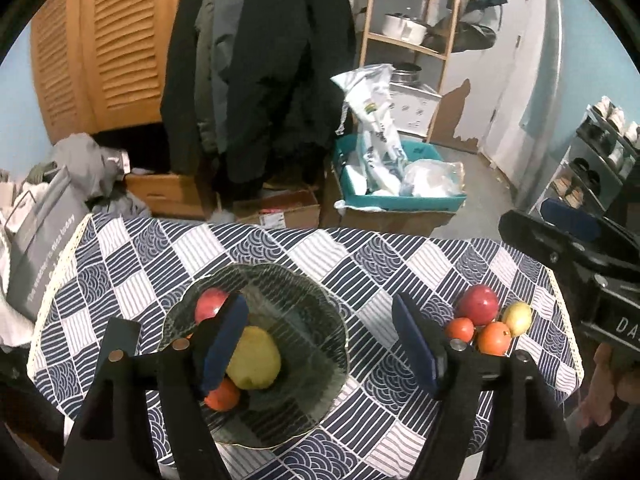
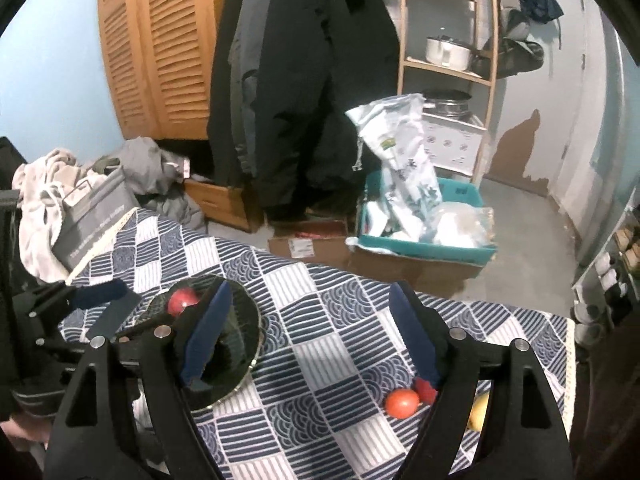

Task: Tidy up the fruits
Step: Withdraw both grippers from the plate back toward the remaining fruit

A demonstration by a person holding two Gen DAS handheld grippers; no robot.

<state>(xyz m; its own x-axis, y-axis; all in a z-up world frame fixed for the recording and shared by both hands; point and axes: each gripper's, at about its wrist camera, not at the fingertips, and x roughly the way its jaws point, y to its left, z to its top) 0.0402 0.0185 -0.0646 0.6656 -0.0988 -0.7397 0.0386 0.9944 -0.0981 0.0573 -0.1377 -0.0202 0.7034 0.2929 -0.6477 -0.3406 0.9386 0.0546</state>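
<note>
A dark glass bowl (image 1: 320,320) sits on the blue-and-white checked tablecloth (image 1: 280,248). It holds a red apple (image 1: 210,304), a yellow pear (image 1: 256,356) and an orange fruit (image 1: 223,396). My left gripper (image 1: 320,344) is open and empty, hovering over the bowl. To the right lie a red apple (image 1: 479,305), a yellow fruit (image 1: 517,318) and two orange fruits (image 1: 494,338) (image 1: 460,329). My right gripper (image 2: 312,336) is open and empty above the cloth, between the bowl (image 2: 240,320) and an orange fruit (image 2: 402,403). It also shows in the left wrist view (image 1: 568,248).
Beyond the table's far edge stand cardboard boxes (image 1: 280,210), a teal bin of bags (image 1: 400,184), hanging dark coats (image 1: 260,60) and a wooden shelf (image 1: 412,40). A grey bag (image 1: 40,248) and clothes lie at the left. A shoe rack (image 1: 600,152) stands at the right.
</note>
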